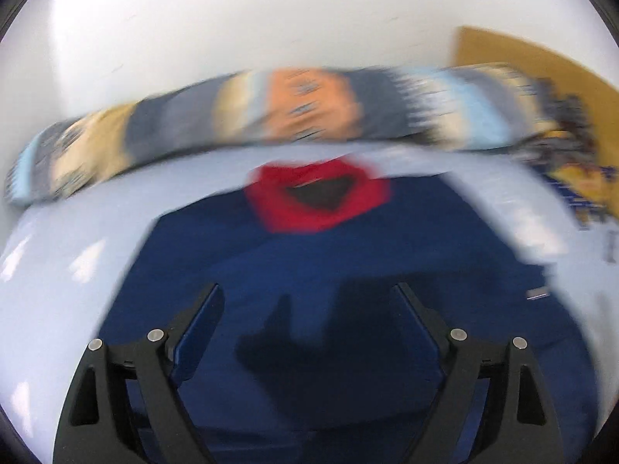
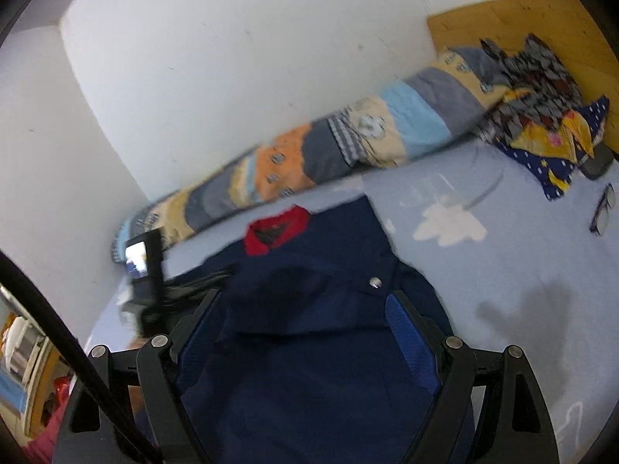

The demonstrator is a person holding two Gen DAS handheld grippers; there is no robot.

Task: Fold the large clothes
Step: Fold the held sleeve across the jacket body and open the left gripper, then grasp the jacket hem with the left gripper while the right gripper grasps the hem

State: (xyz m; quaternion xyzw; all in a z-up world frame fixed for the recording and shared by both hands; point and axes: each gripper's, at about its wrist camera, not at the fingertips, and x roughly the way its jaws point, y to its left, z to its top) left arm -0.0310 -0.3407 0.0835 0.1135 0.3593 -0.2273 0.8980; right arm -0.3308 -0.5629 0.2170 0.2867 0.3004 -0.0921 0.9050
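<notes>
The left gripper (image 1: 309, 301) stands wide, its two fingers spread above the navy garment (image 1: 329, 270) with nothing between them; its shadow falls on the cloth just ahead. This view is smeared by motion blur. The right gripper (image 2: 305, 301) is likewise spread wide over the same navy garment (image 2: 309, 348), its blue-padded fingers (image 2: 410, 332) flanking the fabric without pinching it. A small silver snap (image 2: 374, 281) sits on the cloth near the right finger.

The garment lies spread on the pale blue bed sheet (image 2: 503, 270), its red collar (image 2: 276, 228) pointing toward the wall (image 2: 232, 58). Beyond the collar a long patchwork bolster (image 2: 329, 147) runs along the wall. At the far right a heap of patterned cloth (image 2: 541, 116) rests against the wooden headboard (image 2: 522, 19), with eyeglasses (image 2: 603, 208) lying near it on the sheet.
</notes>
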